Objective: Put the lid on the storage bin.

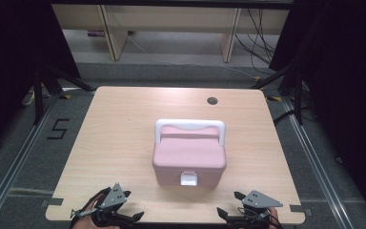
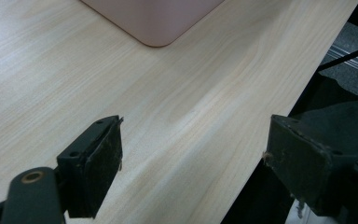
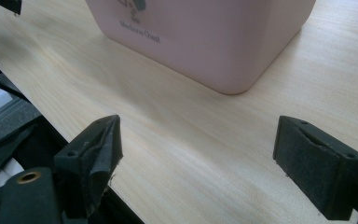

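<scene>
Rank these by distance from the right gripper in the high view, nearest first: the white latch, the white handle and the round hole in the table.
From the right gripper:
1. White latch, on the pink box's near face, up-left.
2. White handle, across the box's far top.
3. Round hole, near the table's far edge.

A pink lidded box (image 1: 189, 160) with a white handle and white front latch sits closed and upright, centre of the frame.

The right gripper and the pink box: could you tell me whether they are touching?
Apart. The right gripper view shows bare table between the open right gripper and the pink box.
</scene>
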Action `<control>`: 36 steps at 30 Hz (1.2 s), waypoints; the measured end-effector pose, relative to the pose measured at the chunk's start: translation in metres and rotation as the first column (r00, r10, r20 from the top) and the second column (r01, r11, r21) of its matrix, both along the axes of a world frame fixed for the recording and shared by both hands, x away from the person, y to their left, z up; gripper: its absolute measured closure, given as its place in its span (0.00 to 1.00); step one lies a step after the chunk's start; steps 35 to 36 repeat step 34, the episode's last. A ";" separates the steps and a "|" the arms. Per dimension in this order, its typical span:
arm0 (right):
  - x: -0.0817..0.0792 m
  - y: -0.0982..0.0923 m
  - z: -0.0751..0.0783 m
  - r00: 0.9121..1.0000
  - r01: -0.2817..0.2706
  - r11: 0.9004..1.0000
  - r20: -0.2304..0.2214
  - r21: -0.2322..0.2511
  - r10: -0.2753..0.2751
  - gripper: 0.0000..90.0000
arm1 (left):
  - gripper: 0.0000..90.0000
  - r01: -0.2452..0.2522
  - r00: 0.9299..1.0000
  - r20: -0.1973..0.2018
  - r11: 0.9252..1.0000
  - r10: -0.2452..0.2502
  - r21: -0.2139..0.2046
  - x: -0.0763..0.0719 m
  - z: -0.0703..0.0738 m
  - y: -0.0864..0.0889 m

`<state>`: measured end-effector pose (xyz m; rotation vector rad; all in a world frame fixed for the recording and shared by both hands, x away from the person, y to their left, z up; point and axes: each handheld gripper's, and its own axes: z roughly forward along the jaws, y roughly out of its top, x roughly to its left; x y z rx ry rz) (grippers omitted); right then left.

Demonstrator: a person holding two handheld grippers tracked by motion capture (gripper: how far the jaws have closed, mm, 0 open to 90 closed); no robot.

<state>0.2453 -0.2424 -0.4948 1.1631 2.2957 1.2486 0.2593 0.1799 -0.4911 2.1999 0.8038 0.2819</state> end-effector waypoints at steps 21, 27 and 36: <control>-0.002 0.006 -0.007 0.997 -0.064 0.996 -0.055 -0.066 0.060 0.18 | 0.20 0.021 1.000 -0.006 0.999 -0.021 0.036 0.001 -0.003 0.000; -0.001 0.006 -0.007 0.994 -0.088 0.994 -0.068 -0.063 0.084 0.18 | 0.20 0.020 1.000 -0.008 0.999 -0.020 0.044 0.001 -0.002 0.000; -0.001 0.005 -0.007 0.996 -0.071 0.995 -0.066 -0.069 0.066 0.18 | 0.22 0.041 0.999 -0.009 0.997 -0.040 0.065 0.002 -0.003 0.001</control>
